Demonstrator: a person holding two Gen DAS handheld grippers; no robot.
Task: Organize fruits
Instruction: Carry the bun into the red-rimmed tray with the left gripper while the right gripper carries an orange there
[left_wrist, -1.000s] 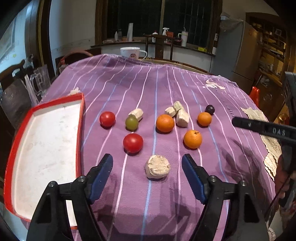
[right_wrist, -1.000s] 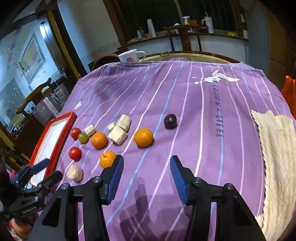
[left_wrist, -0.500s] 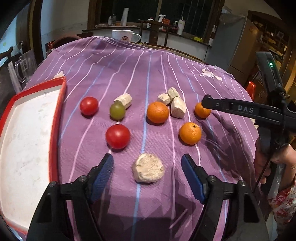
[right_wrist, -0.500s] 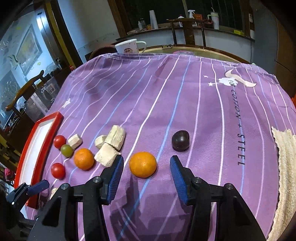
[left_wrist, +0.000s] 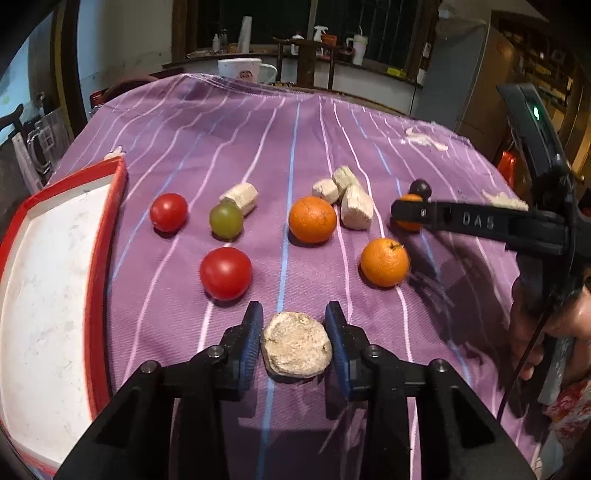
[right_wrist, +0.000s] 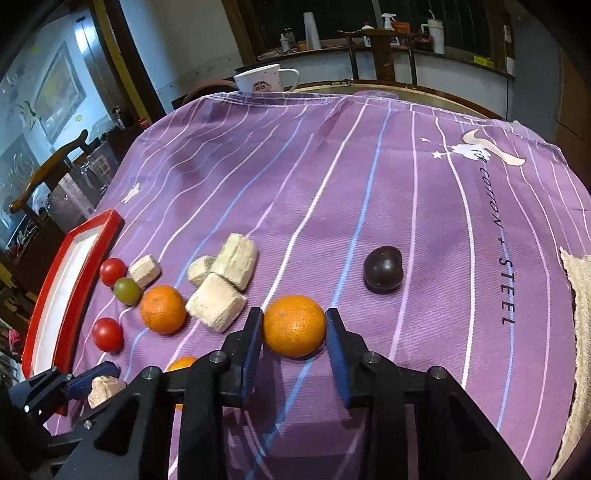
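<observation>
1. Left gripper (left_wrist: 294, 334): fingers have just been closing, now narrow around the pale round lump (left_wrist: 295, 349) on the purple striped cloth (left_wrist: 229, 147); blue pads sit at both its sides, looking to be touching.
2. Right gripper (right_wrist: 294, 326): fingers have just been closing too, now clamped on an orange (right_wrist: 294, 325); pads press both its sides, fruit rests on the cloth.
3. Landmark = red-rimmed tray (left_wrist: 96, 295), at the cloth's left edge, white inside, nothing in it.
4. Just right of the tray: small tomato (left_wrist: 168, 212), green grape (left_wrist: 226, 220) beside it, larger tomato (left_wrist: 226, 273) nearer the camera.
5. Further right of the tray: middle orange (left_wrist: 312, 219), then another orange (left_wrist: 385, 262) near the right gripper's arm.
6. Pale chunks (left_wrist: 347, 195) clustered just behind the middle orange; one more chunk (left_wrist: 242, 196) touching the grape.
7. Dark plum (right_wrist: 383, 269) farthest from the tray, apart from the held orange.
8. White mug (right_wrist: 264, 78) beyond the cloth's far edge; desk under the cloth barely visible.
</observation>
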